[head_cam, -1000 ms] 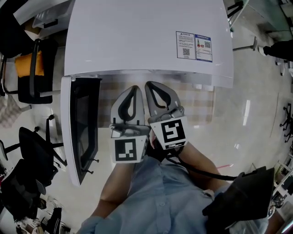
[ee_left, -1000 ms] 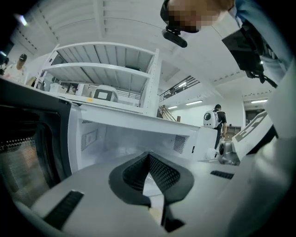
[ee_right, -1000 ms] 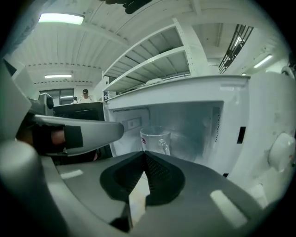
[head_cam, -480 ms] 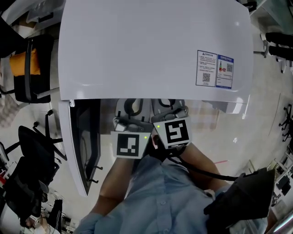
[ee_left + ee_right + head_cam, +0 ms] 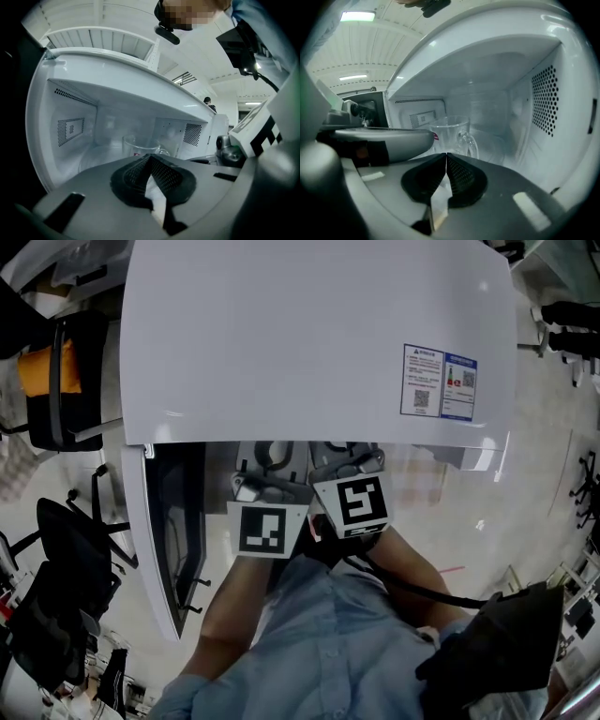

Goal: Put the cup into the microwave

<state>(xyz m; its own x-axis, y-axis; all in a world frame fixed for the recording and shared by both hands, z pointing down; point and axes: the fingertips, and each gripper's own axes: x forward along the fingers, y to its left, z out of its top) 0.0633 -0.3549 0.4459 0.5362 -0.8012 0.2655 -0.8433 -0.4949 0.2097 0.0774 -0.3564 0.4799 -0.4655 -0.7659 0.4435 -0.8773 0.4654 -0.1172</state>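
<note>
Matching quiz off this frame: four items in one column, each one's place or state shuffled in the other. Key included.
Things:
1. cup
2. door
3. right gripper
4. sticker

Place or state:
A. swung open at the left
B. on the microwave top, toward the right
C. standing inside the cavity
D. shut, nothing held

Pairs: 1-C, 2-A, 3-D, 4-B
</note>
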